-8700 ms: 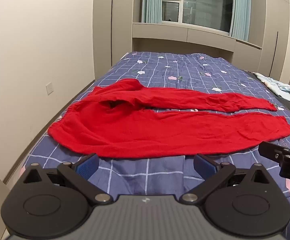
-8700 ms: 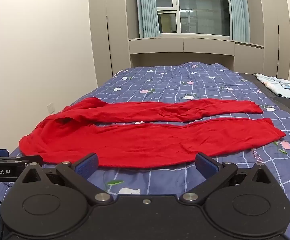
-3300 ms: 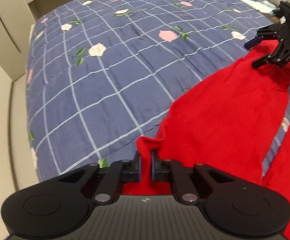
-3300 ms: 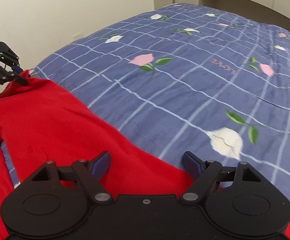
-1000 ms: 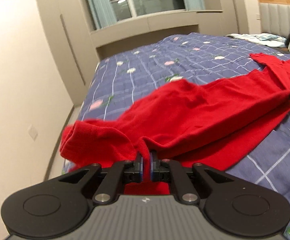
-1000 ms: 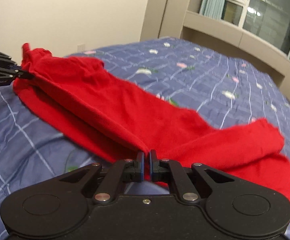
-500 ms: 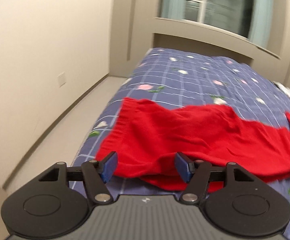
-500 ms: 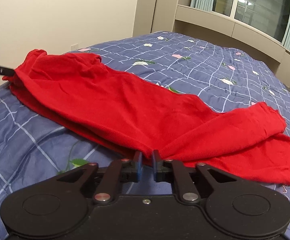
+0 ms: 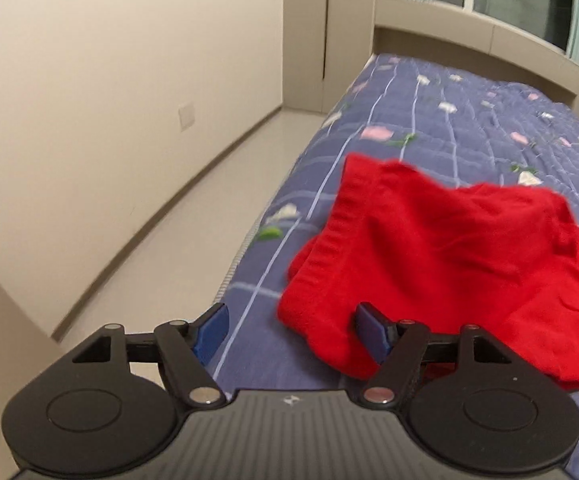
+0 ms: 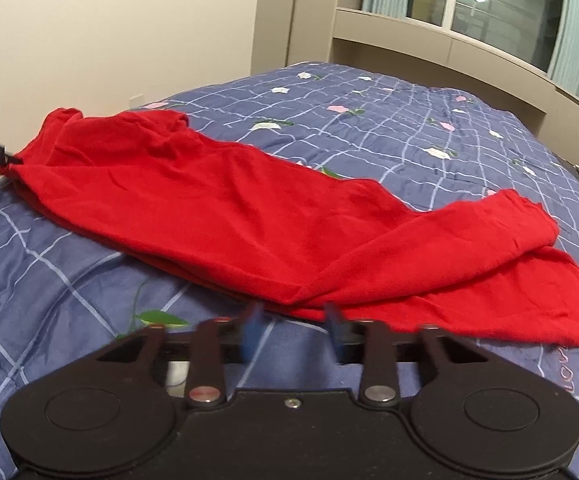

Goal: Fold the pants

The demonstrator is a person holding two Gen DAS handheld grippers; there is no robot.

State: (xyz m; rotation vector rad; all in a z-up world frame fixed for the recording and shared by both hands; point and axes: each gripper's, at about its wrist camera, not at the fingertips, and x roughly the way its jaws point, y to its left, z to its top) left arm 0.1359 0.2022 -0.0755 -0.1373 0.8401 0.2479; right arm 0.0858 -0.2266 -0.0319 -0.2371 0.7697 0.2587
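**Red pants, one lengthwise fold laid, both grippers off the cloth**

Item: red pants (image 10: 249, 216), lying across the near part of the bed (image 10: 429, 132), one leg laid over the other. Waistband (image 9: 341, 240) at the left end, close to the bed's left edge; cuffs at the right. The upper leg sits askew, its cuff (image 10: 529, 216) short of and further back than the lower one.

Left gripper (image 9: 291, 330): jaws wide apart, holding nothing, over the near waist corner; right finger (image 9: 373, 330) in front of the cloth.

Right gripper (image 10: 293, 322): jaws part open, blurred, empty, just near of the folded edge at mid-leg.

Handling note (judgement): before the crosswise fold, square the cuffs and smooth the ridge near the upper cuff. Pinch both layers together at the cuffs, carry them low toward the waistband, and keep the waist clear of the bed's edge.
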